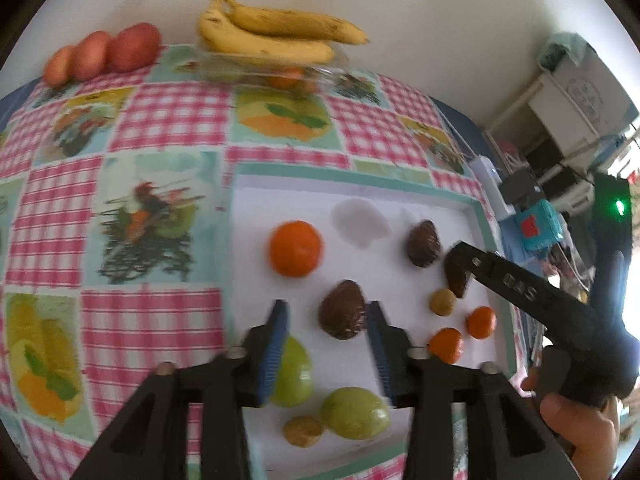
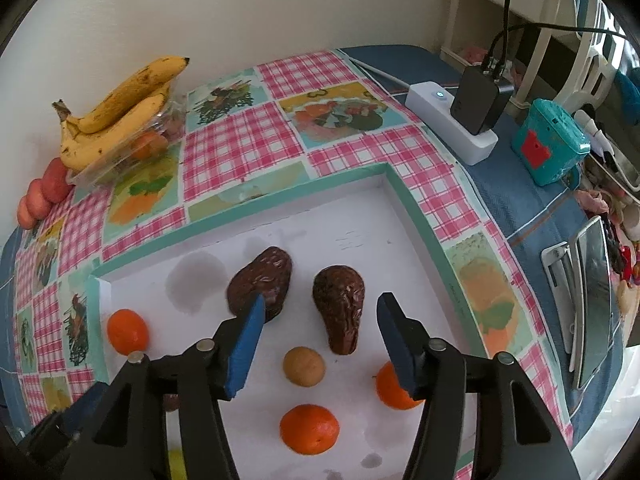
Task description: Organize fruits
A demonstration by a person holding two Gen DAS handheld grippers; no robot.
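- The left gripper (image 1: 327, 344) is spread wide, a brown scaly fruit (image 1: 342, 314) between its blue pads, not yet touched.
- The right gripper (image 2: 320, 344) is also spread, empty, framing a second brown fruit (image 2: 340, 307) at mid-frame on the white tray (image 2: 352, 216).
- These fruits look light and firm, with brittle rough skin; I would take one across its broad belly, gently.
- Crowding it: a small tan ball (image 2: 304, 366) just below, oranges (image 2: 309, 429) lower down, a third brown fruit (image 2: 262, 280) to the left.
- Bananas (image 2: 116, 112) lie on a clear container in the upper left, well apart.
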